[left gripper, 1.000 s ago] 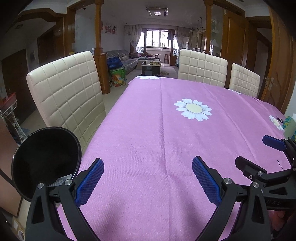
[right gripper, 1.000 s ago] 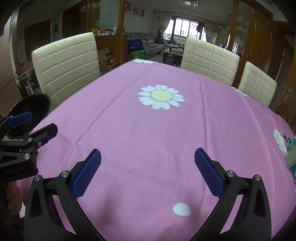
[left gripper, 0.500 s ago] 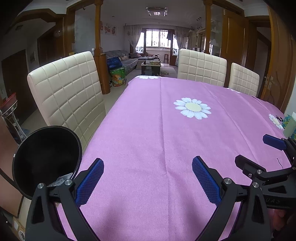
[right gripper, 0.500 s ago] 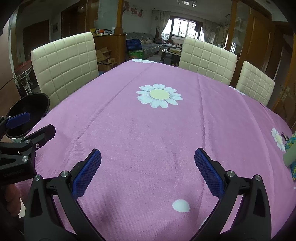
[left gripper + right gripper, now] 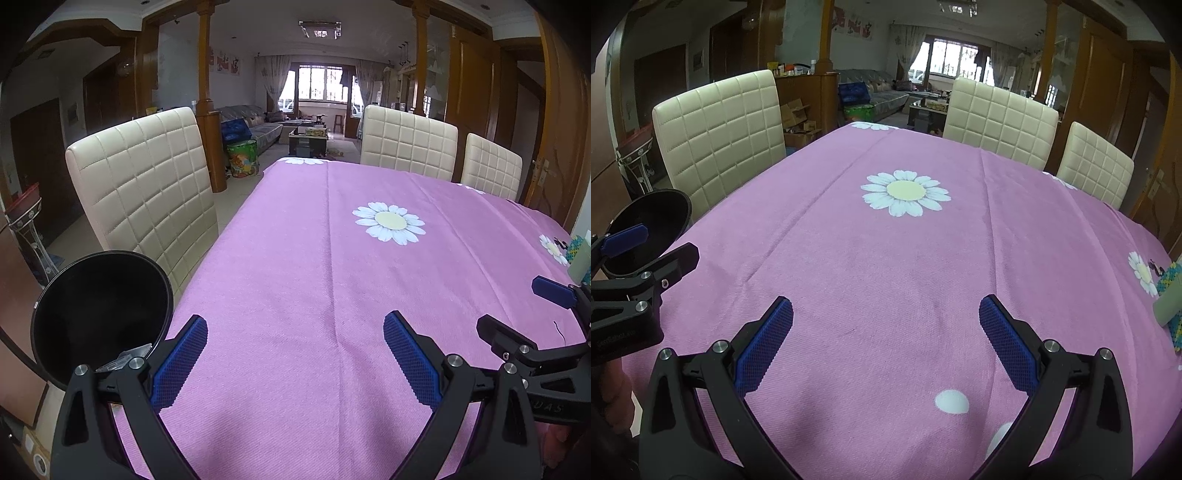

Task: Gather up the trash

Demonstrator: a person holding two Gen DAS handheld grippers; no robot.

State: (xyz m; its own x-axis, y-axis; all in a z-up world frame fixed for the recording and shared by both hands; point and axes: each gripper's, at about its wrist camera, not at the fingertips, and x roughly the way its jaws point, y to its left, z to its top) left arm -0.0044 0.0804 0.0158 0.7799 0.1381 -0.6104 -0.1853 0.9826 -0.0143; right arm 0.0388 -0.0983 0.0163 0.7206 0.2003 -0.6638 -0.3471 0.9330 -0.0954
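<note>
A black round bin (image 5: pixel 103 314) stands off the table's left edge, with a crumpled clear wrapper (image 5: pixel 122 359) low inside it; the right wrist view shows the bin (image 5: pixel 661 218) at far left. My left gripper (image 5: pixel 295 334) hovers open over the purple tablecloth (image 5: pixel 314 280), nothing between its blue pads. My right gripper (image 5: pixel 886 314) is open too, above the cloth (image 5: pixel 886 258), empty. In the left wrist view the right gripper's fingers (image 5: pixel 554 291) poke in at the right edge. In the right wrist view the left gripper's fingers (image 5: pixel 628 236) show in front of the bin.
Cream quilted chairs (image 5: pixel 147 184) (image 5: pixel 997 122) (image 5: pixel 1097 166) line the table's left and far sides. A green and yellow knitted item with a pale box (image 5: pixel 1171 299) lies at the right table edge. A wooden door (image 5: pixel 561 147) stands to the right. A hand (image 5: pixel 613 391) grips the left tool.
Both views have shifted slightly; the grippers drifted a little over the cloth, still open and empty. The bin and the wrapper in it stay put.
</note>
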